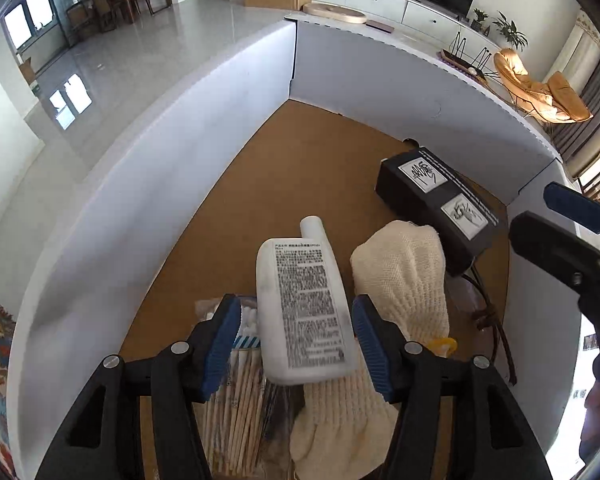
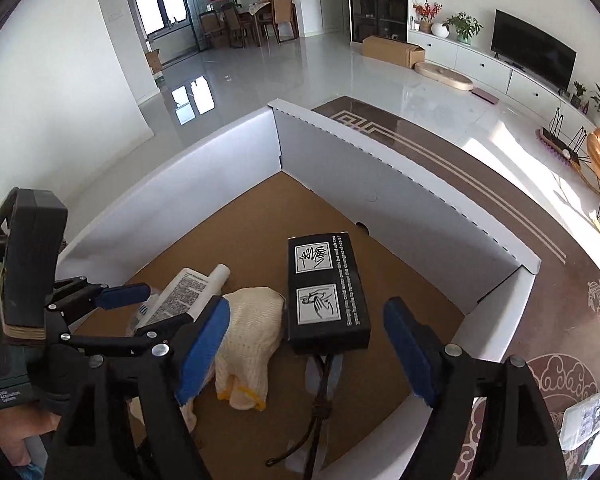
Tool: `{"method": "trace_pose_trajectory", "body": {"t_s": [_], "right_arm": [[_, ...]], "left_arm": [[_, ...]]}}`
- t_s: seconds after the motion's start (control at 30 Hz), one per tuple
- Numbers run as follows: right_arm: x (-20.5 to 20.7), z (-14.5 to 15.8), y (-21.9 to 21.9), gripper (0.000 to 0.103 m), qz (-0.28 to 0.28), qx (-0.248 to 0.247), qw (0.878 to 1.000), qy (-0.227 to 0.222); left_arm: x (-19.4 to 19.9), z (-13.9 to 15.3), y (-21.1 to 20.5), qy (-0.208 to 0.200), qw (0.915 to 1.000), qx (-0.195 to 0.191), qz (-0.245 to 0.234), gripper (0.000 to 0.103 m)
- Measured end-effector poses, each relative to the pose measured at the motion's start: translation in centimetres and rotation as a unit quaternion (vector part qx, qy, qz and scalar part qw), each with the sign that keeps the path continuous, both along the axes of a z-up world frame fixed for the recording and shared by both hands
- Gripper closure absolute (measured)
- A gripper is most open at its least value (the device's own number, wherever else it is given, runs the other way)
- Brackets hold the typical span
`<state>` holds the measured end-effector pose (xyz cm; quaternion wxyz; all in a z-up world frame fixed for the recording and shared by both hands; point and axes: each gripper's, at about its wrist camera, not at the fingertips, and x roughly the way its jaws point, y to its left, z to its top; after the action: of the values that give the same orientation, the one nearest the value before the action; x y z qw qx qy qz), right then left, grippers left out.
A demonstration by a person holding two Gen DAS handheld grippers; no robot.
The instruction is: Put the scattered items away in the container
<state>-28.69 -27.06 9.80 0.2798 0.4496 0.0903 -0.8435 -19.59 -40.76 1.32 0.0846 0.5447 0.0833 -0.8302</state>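
The left gripper (image 1: 296, 344) points down into a box (image 1: 148, 184). Its blue pads stand a little apart on either side of a white bottle (image 1: 304, 312), with a gap visible at each pad, so nothing is gripped. The bottle lies flat, label up and cap pointing away, on top of a packet of cotton swabs (image 1: 236, 364) and the edge of a cream knitted glove (image 1: 404, 280).

The right gripper (image 2: 308, 352) also points down into the box, with its pads spread wide and nothing between them. Below its gap lies a black carton (image 2: 326, 292) with two white picture labels, flat on the brown floor of the box and touching the glove's right edge. A dark knotted cord (image 2: 320, 408) lies just in front of the carton, toward the camera.

The glove sits between the bottle and the carton. All these items are inside the box, whose white walls rise around them; the far half of its floor is bare.

The box rests on a patterned brown rug (image 2: 560, 320) over a glossy pale floor (image 2: 300, 72). A small clear packet (image 2: 584, 420) lies on the rug outside the box, to the right.
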Motion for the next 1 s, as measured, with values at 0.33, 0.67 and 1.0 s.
{"method": "trace_pose_trajectory", "body": {"t_s": [0.33,0.67,1.0], "right_arm": [[13.1,1.2,19.1,0.019,-0.096,-0.043,0.991,0.079],[22.9,-7.6,40.6,0.019,-0.251,0.071,0.964,0.047],[24.4,-9.0,45.2,0.019,-0.306,0.063,0.949,0.033]], "left_arm": [[9.0,9.8,12.0,0.132,0.9864,-0.003,-0.098,0.017],[13.9,1.7,30.4,0.132,0.9682,0.036,-0.209,0.0],[12.1,-5.1,37.1,0.089,0.9694,-0.013,-0.228,0.0]]}}
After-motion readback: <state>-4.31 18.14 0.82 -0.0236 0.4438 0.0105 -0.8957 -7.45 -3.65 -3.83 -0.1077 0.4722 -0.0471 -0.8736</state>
